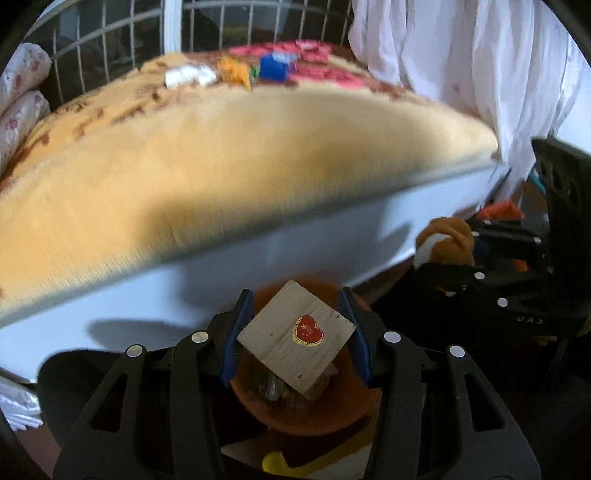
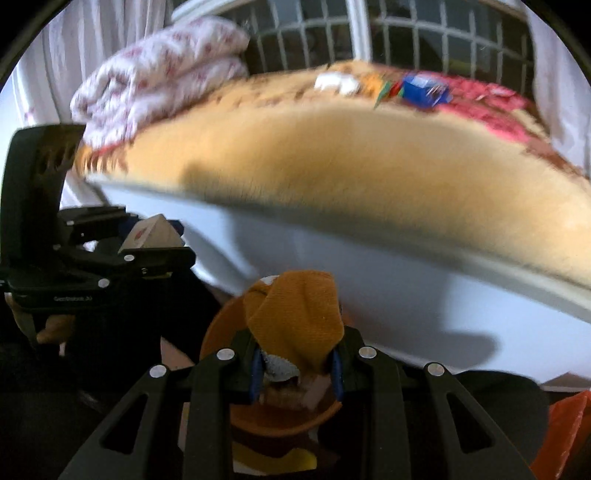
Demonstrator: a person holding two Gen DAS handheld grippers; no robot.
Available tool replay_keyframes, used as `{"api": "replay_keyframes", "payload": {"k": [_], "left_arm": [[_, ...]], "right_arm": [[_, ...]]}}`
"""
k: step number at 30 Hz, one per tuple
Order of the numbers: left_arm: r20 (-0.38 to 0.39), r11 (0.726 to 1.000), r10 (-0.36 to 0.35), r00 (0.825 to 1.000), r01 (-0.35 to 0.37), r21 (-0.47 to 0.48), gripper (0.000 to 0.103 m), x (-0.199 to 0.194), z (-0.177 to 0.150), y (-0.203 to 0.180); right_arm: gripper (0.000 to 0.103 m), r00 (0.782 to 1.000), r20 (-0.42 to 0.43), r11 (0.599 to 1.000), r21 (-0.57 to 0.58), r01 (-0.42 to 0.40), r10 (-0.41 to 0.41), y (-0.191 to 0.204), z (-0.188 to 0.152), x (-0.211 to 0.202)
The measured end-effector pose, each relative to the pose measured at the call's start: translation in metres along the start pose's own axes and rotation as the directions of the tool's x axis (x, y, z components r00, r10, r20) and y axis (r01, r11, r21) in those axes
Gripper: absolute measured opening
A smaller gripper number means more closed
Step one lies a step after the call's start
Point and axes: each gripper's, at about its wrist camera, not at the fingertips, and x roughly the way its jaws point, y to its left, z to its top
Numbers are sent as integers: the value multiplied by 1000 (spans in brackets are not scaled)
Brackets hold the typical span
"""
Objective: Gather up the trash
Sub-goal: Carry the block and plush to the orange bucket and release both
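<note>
The left hand-held gripper [image 1: 295, 332] is grasping a small wooden block [image 1: 295, 338] between its blue fingers [image 1: 236, 332]. The block sits tilted, and it has a red heart sticker [image 1: 307, 331] on its top. Right under this hand-held gripper is an orange bowl [image 1: 306, 417] with some bits of trash inside it; they are too dim to name.

The right hand-held gripper [image 2: 297, 363] is clenched on a mustard-yellow cloth [image 2: 295, 314]. The cloth bunches up above its fingers and hangs down between them. Something small and grey-white [image 2: 279, 365] peeks out just below the cloth. The orange bowl [image 2: 288, 417] is under this hand-held gripper too.

In the left wrist view, the right hand-held gripper [image 1: 454, 251] shows off to the right, with the yellow cloth in it. In the right wrist view, the left hand-held gripper [image 2: 155, 240] shows off to the left, with the block in it.

Ahead of both hand-held grippers is a bed [image 1: 258, 155] with a fuzzy yellow blanket and a white side. Far ahead on the bed lie a white wad [image 1: 188, 75], an orange scrap [image 1: 234, 72] and a blue box [image 1: 275, 66], well apart from both hand-held grippers. A folded flowery quilt [image 2: 162, 70] lies at the bed's left end. White curtains [image 1: 461, 55] hang ahead on the right. A window with bars [image 1: 221, 22] is behind the bed.
</note>
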Motion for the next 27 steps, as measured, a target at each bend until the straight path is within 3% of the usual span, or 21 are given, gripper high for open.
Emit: {"api": "replay_keyframes", "payload": {"k": [10, 15, 20, 24, 27], "left_arm": [[-223, 1000, -23, 975, 18, -24, 46, 92, -25, 16], [-350, 1000, -11, 937, 2, -26, 46, 133, -40, 22], [-456, 998, 56, 888, -51, 24, 46, 166, -51, 21], [-509, 997, 71, 858, -58, 42, 46, 182, -59, 20], [-516, 997, 70, 854, -53, 47, 46, 184, -60, 22]], "right_arm": [[28, 964, -265, 998, 46, 32, -19, -2, -25, 103], [28, 926, -378, 994, 96, 53, -13, -11, -35, 134], [28, 873, -487, 982, 180, 60, 36, -23, -46, 164], [29, 855, -516, 982, 183, 54, 49, -20, -50, 172], [29, 852, -521, 981, 188, 51, 55, -24, -49, 173]]}}
